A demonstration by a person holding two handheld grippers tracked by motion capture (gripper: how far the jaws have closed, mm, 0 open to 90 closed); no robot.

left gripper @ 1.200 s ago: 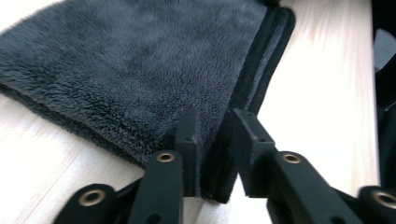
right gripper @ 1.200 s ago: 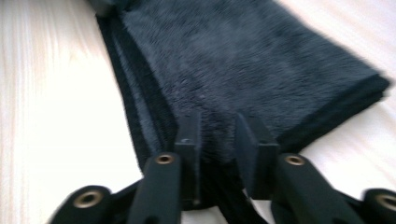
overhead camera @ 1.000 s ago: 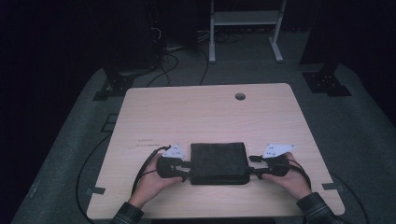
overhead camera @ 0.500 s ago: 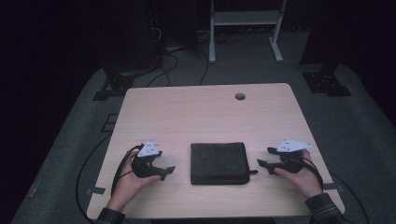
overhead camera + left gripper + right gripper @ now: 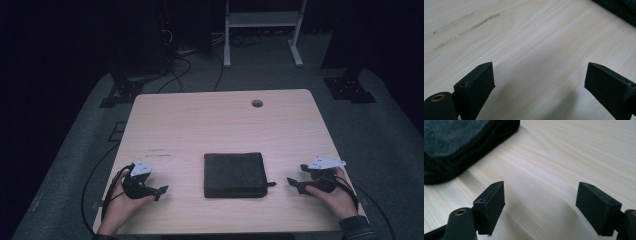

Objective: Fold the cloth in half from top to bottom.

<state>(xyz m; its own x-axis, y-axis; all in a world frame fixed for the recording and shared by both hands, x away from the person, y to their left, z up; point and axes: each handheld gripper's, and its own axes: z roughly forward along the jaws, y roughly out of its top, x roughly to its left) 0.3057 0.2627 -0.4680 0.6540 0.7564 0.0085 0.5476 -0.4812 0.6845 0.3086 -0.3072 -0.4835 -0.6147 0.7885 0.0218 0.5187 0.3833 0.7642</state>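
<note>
A dark, square folded cloth [image 5: 234, 175] lies flat on the wooden table [image 5: 220, 125], near its front edge. My left gripper [image 5: 161, 190] rests on the table to the cloth's left, well apart from it; its jaws have just been opening and stand open over bare wood [image 5: 539, 80]. My right gripper [image 5: 294, 183] lies to the cloth's right, also apart and pointing at it. Its jaws have just been opening too and hold nothing [image 5: 540, 197]. The cloth's edge [image 5: 621, 6] crosses the top right corner of the left gripper view. A corner of the cloth [image 5: 456, 142] sits at the top left of the right gripper view.
A round cable hole [image 5: 257, 103] sits near the table's far edge. Faint dark marks [image 5: 157, 150] streak the wood left of centre. Behind the table stand a white metal frame [image 5: 262, 20], loose floor cables [image 5: 180, 60] and black stand bases [image 5: 350, 87].
Both grippers have left the cloth's side edges and drawn outward, the left one to the left and the right one to the right. Both pairs of jaws have opened. The cloth lies still.
</note>
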